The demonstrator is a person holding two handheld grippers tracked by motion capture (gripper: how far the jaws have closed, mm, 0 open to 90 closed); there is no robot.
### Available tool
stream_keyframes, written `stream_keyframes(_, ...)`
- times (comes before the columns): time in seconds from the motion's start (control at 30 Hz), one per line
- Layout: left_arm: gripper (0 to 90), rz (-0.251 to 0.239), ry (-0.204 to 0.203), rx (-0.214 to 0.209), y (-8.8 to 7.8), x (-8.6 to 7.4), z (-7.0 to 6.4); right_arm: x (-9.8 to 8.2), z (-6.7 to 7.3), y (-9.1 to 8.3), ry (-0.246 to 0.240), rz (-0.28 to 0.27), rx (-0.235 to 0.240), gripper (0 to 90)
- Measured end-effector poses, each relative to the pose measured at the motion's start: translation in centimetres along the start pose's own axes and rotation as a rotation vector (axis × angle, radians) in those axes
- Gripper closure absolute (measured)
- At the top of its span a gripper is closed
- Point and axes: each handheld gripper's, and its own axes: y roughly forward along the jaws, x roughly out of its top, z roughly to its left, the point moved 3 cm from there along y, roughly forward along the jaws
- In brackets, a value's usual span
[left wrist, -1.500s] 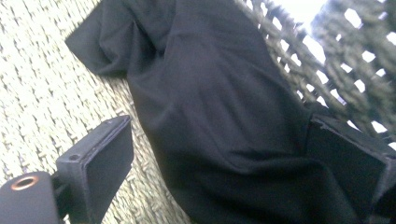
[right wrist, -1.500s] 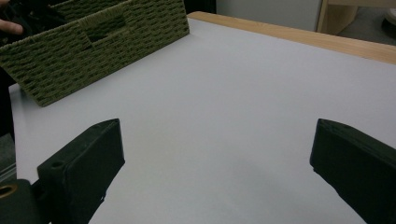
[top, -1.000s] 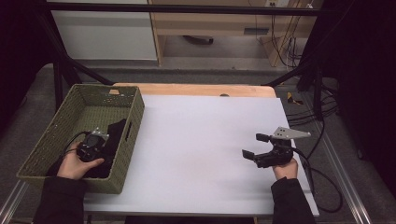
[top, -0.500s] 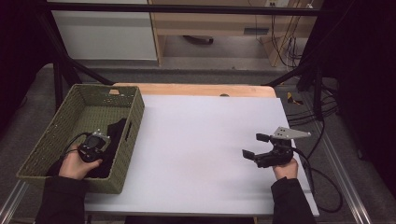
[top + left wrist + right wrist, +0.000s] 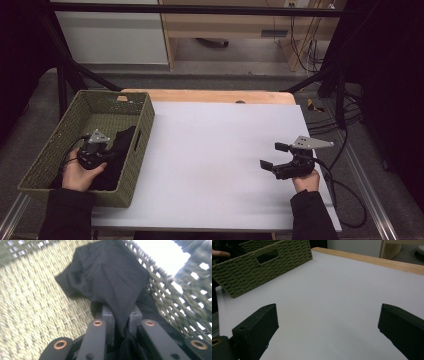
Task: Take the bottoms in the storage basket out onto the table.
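Left gripper view, claw [image 5: 121, 318] pinching black cloth [image 5: 110, 277]

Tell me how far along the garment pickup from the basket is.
Done: the left gripper has just closed on a fold of the black garment inside the green woven basket. In hand: that grip, garment not lifted out. Left: moving it onto the white table, where the right gripper waits open.

The high view looks down and forward from above; the right gripper view skims low toward ten o'clock, sharing the green woven basket [image 5: 142, 131] [image 5: 244, 275].
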Motion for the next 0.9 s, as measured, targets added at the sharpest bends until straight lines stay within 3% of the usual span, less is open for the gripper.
stream_keyframes(0.07,78.7,0.019,-0.024,-0.018,0.2,-0.2,0.1,0.0,0.0,0.0,-0.001,0.002,0.001,3.5)
stream_keyframes(0.1,71.9,0.014,-0.040,-0.025,0.1,-0.2,0.1,0.0,0.0,0.0,0.000,0.002,0.002,3.5)
stream_keyframes(0.13,71.9,0.008,-0.068,-0.038,0.1,-0.2,0.1,0.0,0.0,0.0,0.000,0.003,0.003,3.5)
stream_keyframes(0.2,56.5,-0.003,-0.086,-0.059,-0.1,-0.3,0.3,0.0,0.0,0.0,0.000,0.001,0.001,3.5)
stream_keyframes(0.23,42.3,0.000,-0.085,-0.067,-0.2,-0.4,0.3,0.0,0.0,-0.1,-0.001,0.001,0.001,3.5)
stream_keyframes(0.27,42.3,-0.001,-0.084,-0.069,-0.2,-0.4,0.3,0.0,0.0,-0.1,-0.001,0.001,0.001,3.5)
stream_keyframes(0.3,29.5,-0.002,-0.090,-0.062,-0.2,-0.4,0.3,0.0,0.0,-0.1,-0.003,-0.001,0.002,3.5)
stream_keyframes(0.47,16.6,0.060,-0.104,-0.046,0.0,-1.0,0.3,0.0,0.0,0.0,0.001,0.003,0.004,3.5)
stream_keyframes(0.5,13.7,0.109,-0.108,-0.055,0.4,-1.3,0.2,0.0,0.0,0.0,0.002,0.005,0.004,3.5)
stream_keyframes(0.7,11.3,0.188,-0.076,-0.059,1.1,-1.7,-0.4,0.0,0.0,0.0,0.002,0.005,0.005,3.5)
stream_keyframes(0.9,19.9,0.253,-0.064,-0.068,1.6,-1.9,-0.5,0.0,0.0,0.1,0.002,0.008,0.005,3.5)
